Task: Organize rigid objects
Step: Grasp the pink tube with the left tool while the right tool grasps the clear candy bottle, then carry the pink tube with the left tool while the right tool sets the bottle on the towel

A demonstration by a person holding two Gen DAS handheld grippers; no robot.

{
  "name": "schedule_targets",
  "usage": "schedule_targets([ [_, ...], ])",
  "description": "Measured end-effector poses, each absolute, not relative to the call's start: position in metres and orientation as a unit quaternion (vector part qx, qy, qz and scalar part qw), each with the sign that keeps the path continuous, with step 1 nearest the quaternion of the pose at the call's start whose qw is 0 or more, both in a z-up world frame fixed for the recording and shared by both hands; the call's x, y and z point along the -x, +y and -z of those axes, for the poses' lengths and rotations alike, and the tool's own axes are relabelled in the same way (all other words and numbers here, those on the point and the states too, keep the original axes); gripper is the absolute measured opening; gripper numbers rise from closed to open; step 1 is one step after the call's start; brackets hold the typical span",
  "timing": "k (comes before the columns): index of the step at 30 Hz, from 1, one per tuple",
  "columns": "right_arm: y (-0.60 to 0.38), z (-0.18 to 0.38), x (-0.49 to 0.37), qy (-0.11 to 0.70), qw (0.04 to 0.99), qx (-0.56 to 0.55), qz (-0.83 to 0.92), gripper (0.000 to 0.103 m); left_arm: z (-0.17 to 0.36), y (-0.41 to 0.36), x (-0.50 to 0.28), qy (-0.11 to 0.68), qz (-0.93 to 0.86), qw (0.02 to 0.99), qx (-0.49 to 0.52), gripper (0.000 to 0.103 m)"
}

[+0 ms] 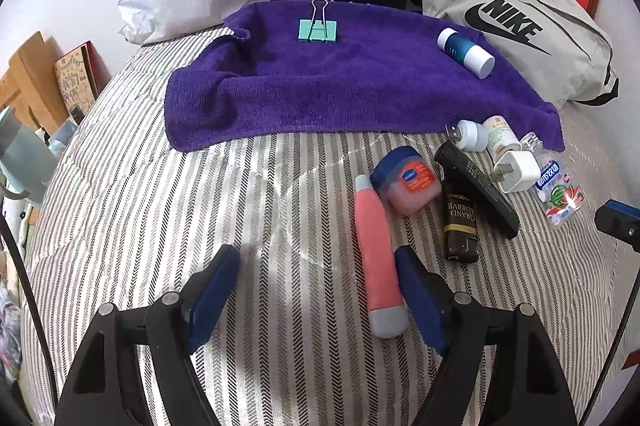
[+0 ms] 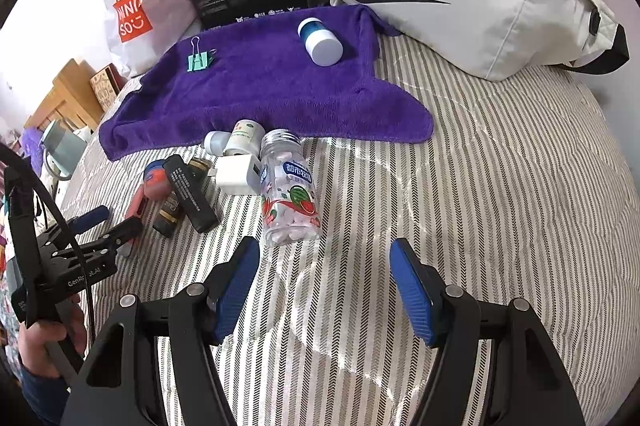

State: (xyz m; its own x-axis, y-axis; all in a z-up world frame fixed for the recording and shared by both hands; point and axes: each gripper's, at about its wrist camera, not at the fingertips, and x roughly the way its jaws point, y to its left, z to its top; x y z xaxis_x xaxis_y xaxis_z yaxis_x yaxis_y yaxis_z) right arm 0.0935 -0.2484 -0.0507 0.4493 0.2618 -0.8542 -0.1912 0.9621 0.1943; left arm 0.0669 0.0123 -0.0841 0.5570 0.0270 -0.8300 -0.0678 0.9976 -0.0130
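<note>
Left wrist view, going left to right: the left tongs (image 1: 316, 274) stand released over the striped bedspread (image 1: 120, 185), holding nothing, their right pad just beside the pink tube (image 1: 378, 258) at lower centre. Closing from here may pinch only the tube's edge and roll it into the Vaseline jar (image 1: 406, 183) and the dark lighter (image 1: 460, 222). Right of that, the clear candy bottle (image 2: 290, 187) lies above the released, empty right tongs (image 2: 324, 278); being round, it could skid into the white charger (image 2: 238, 173). A green binder clip (image 1: 318, 27) and a blue-white bottle (image 1: 466, 51) already rest on the purple towel (image 1: 320, 93).
</note>
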Motion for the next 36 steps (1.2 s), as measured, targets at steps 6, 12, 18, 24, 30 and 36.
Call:
schedule_targets([
  [6,-0.249,0.051,-0.097,0.506,0.851,-0.038,-0.137,0.067,0.082,-0.005,-0.074,0.469,-0.005,0.883,-0.008,0.048],
  [12,-0.243,0.056,-0.112,0.505,0.851,-0.017,-0.145,0.067,0.08,-0.014,-0.074,0.466,0.015,0.885,-0.013,0.017],
  [18,-0.221,0.071,-0.126,0.517,0.84,0.005,-0.166,0.067,0.08,-0.012,-0.074,0.467,0.019,0.884,-0.008,0.017],
  [24,-0.199,0.085,-0.133,0.51,0.842,0.05,-0.171,0.067,0.08,-0.013,-0.074,0.466,0.019,0.885,-0.011,0.017],
  [30,-0.192,0.085,-0.129,0.492,0.846,0.086,-0.184,0.052,0.08,-0.013,-0.074,0.466,0.02,0.884,-0.012,0.017],
  [36,-0.199,0.084,-0.135,0.488,0.848,0.081,-0.191,0.041,0.08,-0.012,-0.074,0.464,0.022,0.886,-0.012,0.017],
])
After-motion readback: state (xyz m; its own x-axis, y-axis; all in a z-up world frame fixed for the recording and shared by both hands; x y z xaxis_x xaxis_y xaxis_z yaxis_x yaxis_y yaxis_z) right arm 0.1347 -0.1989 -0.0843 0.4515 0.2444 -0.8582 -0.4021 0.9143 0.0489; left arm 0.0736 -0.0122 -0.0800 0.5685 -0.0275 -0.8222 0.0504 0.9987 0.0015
